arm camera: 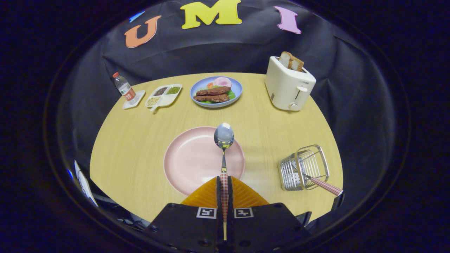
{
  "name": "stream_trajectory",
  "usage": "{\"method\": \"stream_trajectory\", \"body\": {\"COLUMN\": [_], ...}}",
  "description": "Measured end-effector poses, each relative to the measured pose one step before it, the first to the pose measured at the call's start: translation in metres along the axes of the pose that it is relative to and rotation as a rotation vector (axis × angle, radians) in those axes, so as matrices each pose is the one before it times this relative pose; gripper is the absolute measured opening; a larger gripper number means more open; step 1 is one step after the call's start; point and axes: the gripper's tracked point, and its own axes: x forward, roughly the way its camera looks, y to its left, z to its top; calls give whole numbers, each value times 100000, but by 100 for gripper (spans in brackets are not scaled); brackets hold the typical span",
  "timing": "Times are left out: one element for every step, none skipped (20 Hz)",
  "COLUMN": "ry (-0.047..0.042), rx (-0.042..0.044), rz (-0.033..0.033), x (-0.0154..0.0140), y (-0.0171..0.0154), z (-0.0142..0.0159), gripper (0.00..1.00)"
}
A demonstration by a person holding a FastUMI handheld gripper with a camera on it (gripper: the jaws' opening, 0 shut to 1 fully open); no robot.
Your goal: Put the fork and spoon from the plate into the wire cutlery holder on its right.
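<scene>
Our gripper (224,182) is clamped on the spoon (224,140) by its checked handle, the bowl held out above the pink plate (190,161). The grip sits far back — a quick swing could twist the spoon between our fingers. To the right, apart from the plate, the wire cutlery holder (304,168) already carries the fork (325,185) leaning outward — we could knock it or tip the light holder.

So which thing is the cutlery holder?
Start at the pink plate just ahead of the gripper, whose jaws are shut on the spoon. Right of it stands the wire cutlery holder, a silver see-through basket with a checked handle sticking out.
</scene>
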Motion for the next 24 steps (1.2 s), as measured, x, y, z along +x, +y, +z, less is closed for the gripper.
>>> {"method": "stream_trajectory", "body": {"ry": [549, 443, 293, 441, 517, 532, 927, 606, 871, 730, 843, 907, 1084, 1051, 888, 893, 657, 2391, 2994, 3301, 2709, 3242, 3327, 2836], "rx": [-997, -1970, -1924, -1262, -962, -703, -744, -538, -506, -435, -158, 412, 605, 525, 74, -80, -579, -1416, -1254, -927, -1326, -1679, -947, -413], "rz": [-228, -496, -485, -150, -9, -279, -125, 108, -58, 299, 48, -239, 447, 470, -32, -845, -734, -1333, -1087, -186, 1472, 1136, 892, 1146], "x": [-342, -353, -416, -474, -570, -526, -447, -494, -313, -503, -317, -303, -420, -196, -226, -207, -122, -158, -107, -108, -10, 116, 199, 74], "y": [-800, -848, -850, -790, -794, -1002, -962, -923, -944, -839, -903, -983, -863, -801, -994, -1229, -1095, -1126, -1026, -620, -207, -322, -326, -203], "z": [10, -28, -7, 113, 94, 122, 80, 60, 3, -78, -32, -81, -117, -86, -20, 31, 86, -297, -442, -398, -400, -454, -400, -355], "gripper": [3, 3, 3, 3, 4, 3, 4, 3, 3, 3, 3, 3, 4, 3, 3, 4, 3, 3, 3, 3, 4, 3, 3, 4]}}
